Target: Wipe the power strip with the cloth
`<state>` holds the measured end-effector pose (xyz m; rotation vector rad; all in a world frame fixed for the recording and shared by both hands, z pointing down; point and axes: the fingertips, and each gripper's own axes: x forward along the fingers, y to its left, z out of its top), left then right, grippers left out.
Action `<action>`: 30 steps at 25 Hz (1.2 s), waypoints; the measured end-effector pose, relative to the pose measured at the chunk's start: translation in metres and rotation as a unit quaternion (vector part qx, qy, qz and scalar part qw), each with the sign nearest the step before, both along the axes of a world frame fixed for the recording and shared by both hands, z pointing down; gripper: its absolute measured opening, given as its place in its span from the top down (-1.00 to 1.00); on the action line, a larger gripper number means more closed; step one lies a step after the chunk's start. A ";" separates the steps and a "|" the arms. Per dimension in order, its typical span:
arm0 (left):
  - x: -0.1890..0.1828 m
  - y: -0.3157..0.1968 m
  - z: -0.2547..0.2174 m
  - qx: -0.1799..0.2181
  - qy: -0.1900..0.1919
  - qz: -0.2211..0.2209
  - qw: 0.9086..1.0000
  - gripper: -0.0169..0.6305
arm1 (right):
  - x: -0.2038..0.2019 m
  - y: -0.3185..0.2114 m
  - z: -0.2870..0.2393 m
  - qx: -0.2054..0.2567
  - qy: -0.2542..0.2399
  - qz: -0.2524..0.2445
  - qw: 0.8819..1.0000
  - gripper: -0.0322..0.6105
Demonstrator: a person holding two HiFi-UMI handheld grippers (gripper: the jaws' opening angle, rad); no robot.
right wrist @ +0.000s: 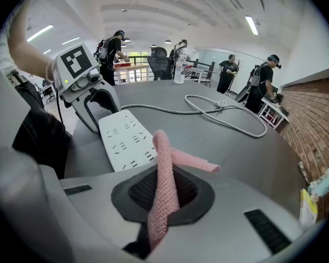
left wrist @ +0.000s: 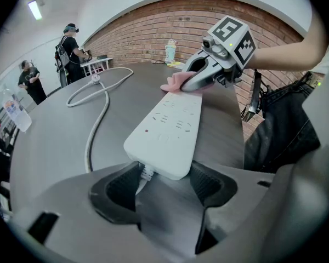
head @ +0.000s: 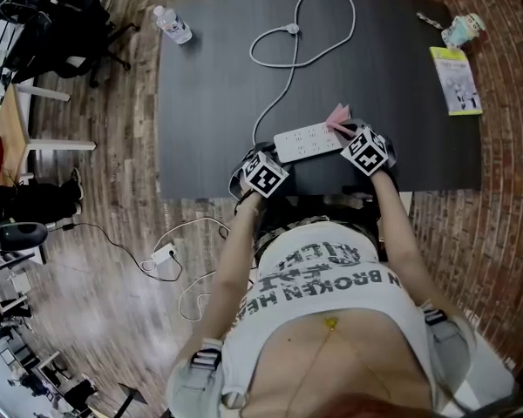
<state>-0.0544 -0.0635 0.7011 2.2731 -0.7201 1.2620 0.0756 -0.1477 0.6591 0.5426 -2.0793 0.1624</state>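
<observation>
Counter point(head: 209, 68) first: dark, broad, mostly bare. White power strip point(head: 309, 139) lies by its near edge, long axis running left to right, with its cable point(head: 283, 77) looping away behind. Left tool point(left wrist: 164, 182) is clamped on the strip's cord end, pinning it. Right tool point(right wrist: 162, 193) pinches the pink cloth point(right wrist: 163, 163) at the opposite end, so I'd expect the wipe to run leftward along the sockets. Bottle point(head: 172, 24) and booklet point(head: 455, 78) sit well clear; only the left tool limits the stroke.
</observation>
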 end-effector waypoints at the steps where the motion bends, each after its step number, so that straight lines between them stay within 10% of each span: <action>1: 0.000 0.000 0.000 0.000 0.000 0.000 1.000 0.10 | 0.005 -0.001 0.000 0.000 0.000 0.007 1.000 0.85; 19: 0.001 0.000 0.000 0.004 0.003 0.000 1.000 0.10 | 0.015 -0.004 0.000 0.003 -0.040 0.064 0.997 0.85; 30: -0.001 0.001 0.000 0.001 0.003 0.000 1.000 0.10 | -0.031 0.015 -0.031 0.045 -0.047 -0.021 0.998 0.85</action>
